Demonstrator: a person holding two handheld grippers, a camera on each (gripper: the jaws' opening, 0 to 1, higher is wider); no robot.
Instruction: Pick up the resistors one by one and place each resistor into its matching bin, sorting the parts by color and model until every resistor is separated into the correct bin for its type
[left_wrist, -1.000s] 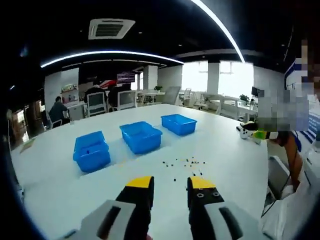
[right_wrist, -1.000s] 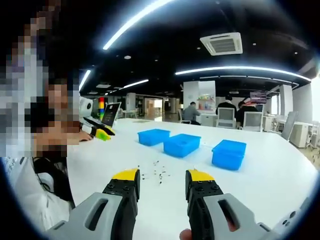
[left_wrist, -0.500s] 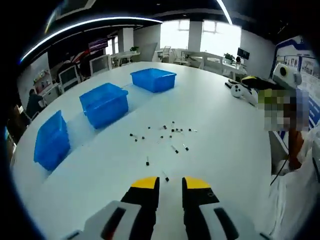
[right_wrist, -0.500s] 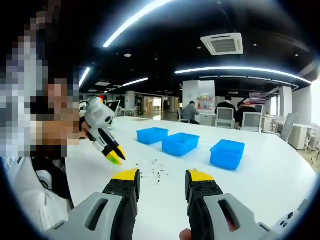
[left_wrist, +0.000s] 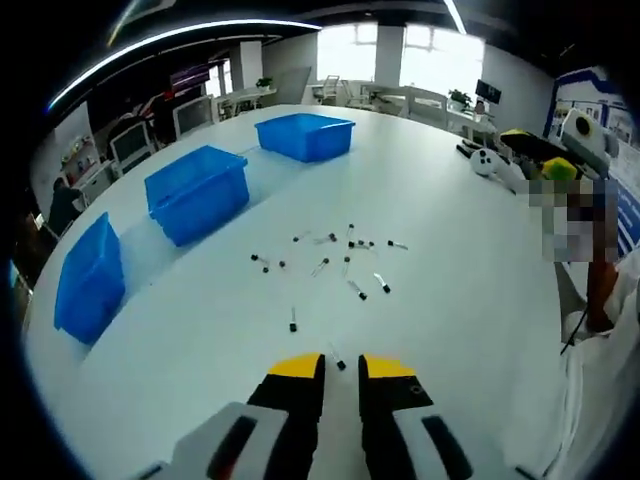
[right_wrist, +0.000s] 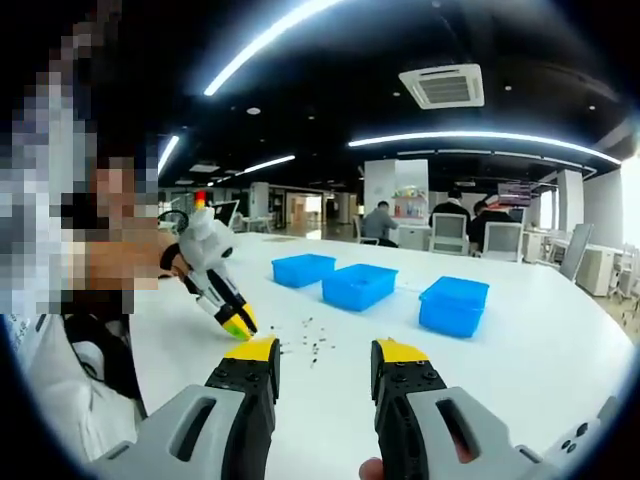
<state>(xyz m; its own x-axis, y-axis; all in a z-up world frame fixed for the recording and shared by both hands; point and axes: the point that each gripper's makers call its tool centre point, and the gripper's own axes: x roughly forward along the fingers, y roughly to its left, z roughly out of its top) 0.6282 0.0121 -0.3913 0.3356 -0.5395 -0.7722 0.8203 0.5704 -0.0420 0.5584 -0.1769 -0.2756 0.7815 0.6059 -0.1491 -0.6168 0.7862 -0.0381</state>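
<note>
Resistors (left_wrist: 340, 262) lie scattered beside three blue bins (left_wrist: 197, 192); my left hand-held gripper (left_wrist: 340, 366), nearly pressed together, hovers over one. Right hand-held gripper (right_wrist: 324, 349) stays spread, seeing the left one.

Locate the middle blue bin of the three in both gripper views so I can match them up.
Left gripper view: the middle blue bin sits upper left on the white table, between the other two bins.
Right gripper view: the same bin is just right of centre, beyond the gripper's jaws.
Shared landmark: the scattered resistors lying on the table in front of the bins.
</note>
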